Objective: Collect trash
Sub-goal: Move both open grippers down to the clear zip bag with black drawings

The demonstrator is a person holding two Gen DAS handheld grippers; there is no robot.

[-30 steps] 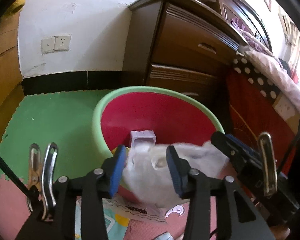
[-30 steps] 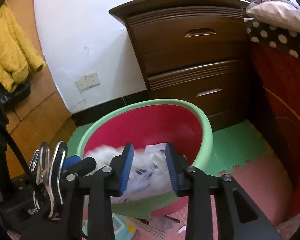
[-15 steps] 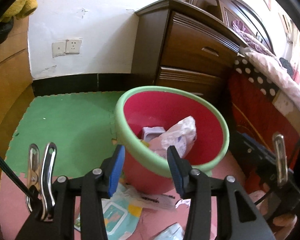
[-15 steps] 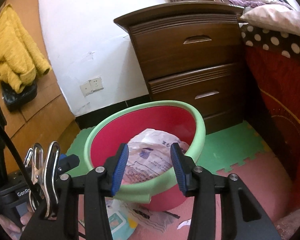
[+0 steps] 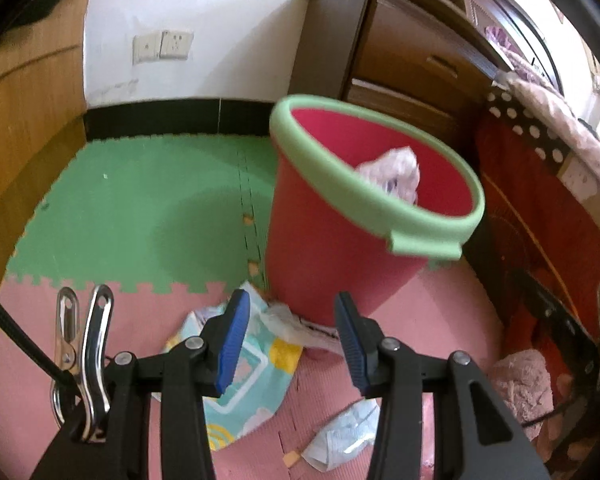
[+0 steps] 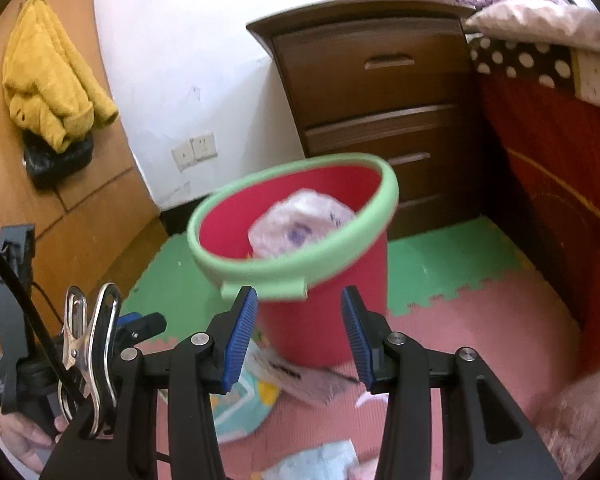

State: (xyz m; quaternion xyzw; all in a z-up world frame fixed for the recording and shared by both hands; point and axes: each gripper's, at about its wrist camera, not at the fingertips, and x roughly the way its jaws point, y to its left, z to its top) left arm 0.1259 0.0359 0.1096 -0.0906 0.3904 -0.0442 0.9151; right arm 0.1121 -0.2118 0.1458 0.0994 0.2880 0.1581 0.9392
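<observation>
Partway through. One crumpled plastic bag (image 5: 392, 174) is already in the red bin (image 5: 324, 264). Left gripper (image 5: 288, 340) and right gripper (image 6: 298, 336) both gape, nothing between the pads. Still on the pink mat – a pastel wrapper (image 5: 256, 364) at 6 o'clock of the bin, white paper scrap (image 5: 300, 326) touching its base, pale-blue wrapper (image 5: 344, 440) nearer the camera. Probably three pickups left.
</observation>
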